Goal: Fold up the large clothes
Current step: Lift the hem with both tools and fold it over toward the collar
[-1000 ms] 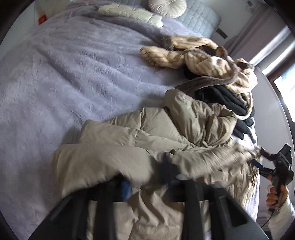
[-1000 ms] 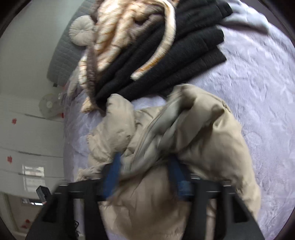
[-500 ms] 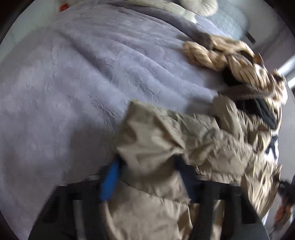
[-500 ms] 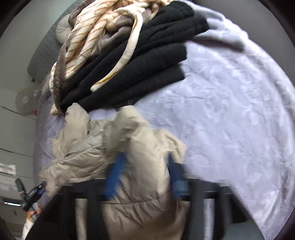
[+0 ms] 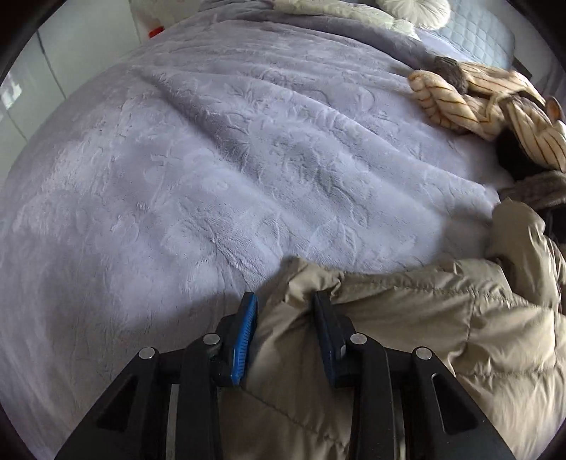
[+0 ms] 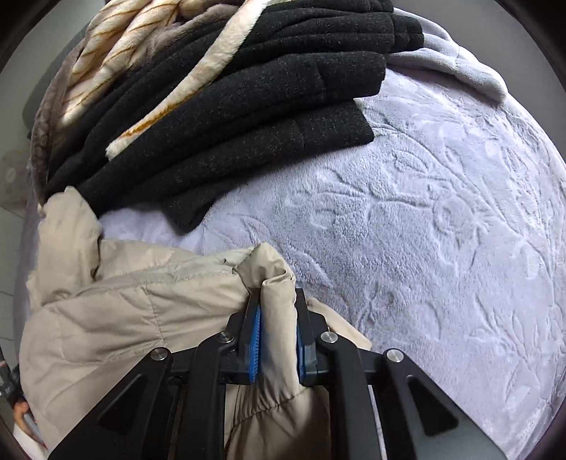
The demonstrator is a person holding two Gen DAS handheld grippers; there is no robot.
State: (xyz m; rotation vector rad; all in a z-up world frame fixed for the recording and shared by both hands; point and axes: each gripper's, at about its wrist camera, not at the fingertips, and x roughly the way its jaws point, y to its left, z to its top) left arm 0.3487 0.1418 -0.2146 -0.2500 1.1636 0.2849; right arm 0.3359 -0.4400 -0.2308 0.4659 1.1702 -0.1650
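Beige puffer jacket (image 6: 134,304) (label-free)

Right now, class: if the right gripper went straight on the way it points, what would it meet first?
The right gripper, shut on a fold of the beige puffer jacket, points steeply down; beyond that fold it would probably meet the lavender bedspread first, though depth is unclear.

I count one beige puffer jacket (image 6: 116,311) on one lilac blanket (image 5: 219,170). Beside it lie one black coat (image 6: 269,106) and one striped cream throw (image 5: 495,106). One round cushion (image 5: 414,9).
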